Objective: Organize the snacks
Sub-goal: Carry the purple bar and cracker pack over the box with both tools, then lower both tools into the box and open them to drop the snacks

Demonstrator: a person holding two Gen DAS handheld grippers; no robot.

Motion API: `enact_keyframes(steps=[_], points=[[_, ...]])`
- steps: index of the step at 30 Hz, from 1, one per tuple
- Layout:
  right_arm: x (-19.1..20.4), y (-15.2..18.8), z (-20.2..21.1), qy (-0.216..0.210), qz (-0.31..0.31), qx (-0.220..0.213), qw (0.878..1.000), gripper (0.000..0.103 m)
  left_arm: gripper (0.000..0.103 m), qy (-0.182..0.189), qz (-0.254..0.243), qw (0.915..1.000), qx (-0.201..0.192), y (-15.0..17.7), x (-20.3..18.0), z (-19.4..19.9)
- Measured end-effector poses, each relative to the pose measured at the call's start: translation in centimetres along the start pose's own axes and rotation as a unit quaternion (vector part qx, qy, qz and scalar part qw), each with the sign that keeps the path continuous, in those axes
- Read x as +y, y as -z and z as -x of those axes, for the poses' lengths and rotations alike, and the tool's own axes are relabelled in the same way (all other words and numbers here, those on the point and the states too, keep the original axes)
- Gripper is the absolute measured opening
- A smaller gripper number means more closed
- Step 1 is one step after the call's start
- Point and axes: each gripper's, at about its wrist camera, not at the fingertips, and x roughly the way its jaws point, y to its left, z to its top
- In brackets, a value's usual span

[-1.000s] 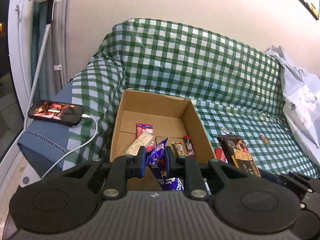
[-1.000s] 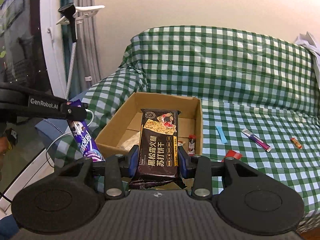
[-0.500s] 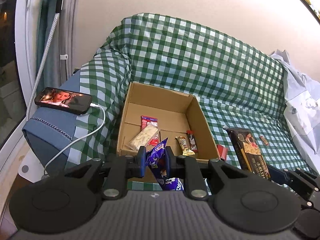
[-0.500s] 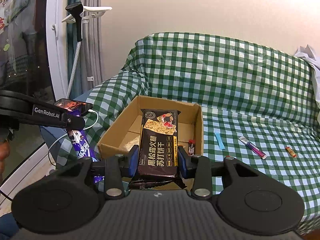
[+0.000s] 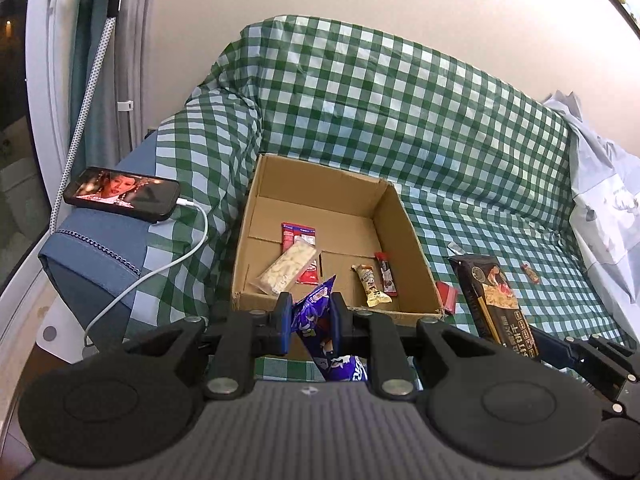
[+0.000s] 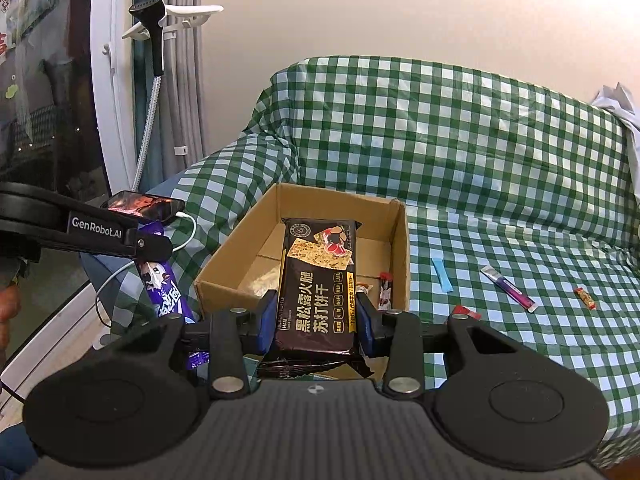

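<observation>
An open cardboard box [image 5: 404, 220] [image 6: 402, 248] sits on the green checked sofa and holds several snacks: a pale cracker bar [image 5: 286, 266], a red packet [image 5: 298, 236] and two small bars [image 5: 378, 284]. My left gripper [image 5: 308, 314] is shut on a purple snack bag [image 5: 316, 312], held in front of the box's near wall; the bag also shows in the right wrist view [image 6: 166, 288]. My right gripper [image 6: 316, 314] is shut on a black cracker pack [image 6: 318, 284], held over the box's near edge; the pack also shows in the left wrist view [image 5: 492, 300].
Loose snacks lie on the sofa seat right of the box: a blue stick [image 6: 440, 276], a purple stick [image 6: 508, 288], a small orange candy [image 6: 585, 298] and a red wrapper [image 6: 464, 312]. A charging phone [image 5: 122, 192] rests on the left armrest. A grey bag [image 5: 604, 208] lies at far right.
Both grippers have pulled back and risen slightly from the box, each still holding its snack. The box now appears farther away in both views.
</observation>
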Motion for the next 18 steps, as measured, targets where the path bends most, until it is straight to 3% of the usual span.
enact_keyframes(steps=[9,18], points=[[-0.4,-0.3,-1.6,0.002,-0.006,0.014,1.0,0.042,0.021,0.005,-0.005,1.0,-0.003,-1.0,-0.5,-1.3],[-1.9,-2.2,-4.4,0.021,-0.012,0.01,1.0,0.042,0.021,0.012,0.005,0.9997,-0.019,-4.2,-0.6,-4.2]])
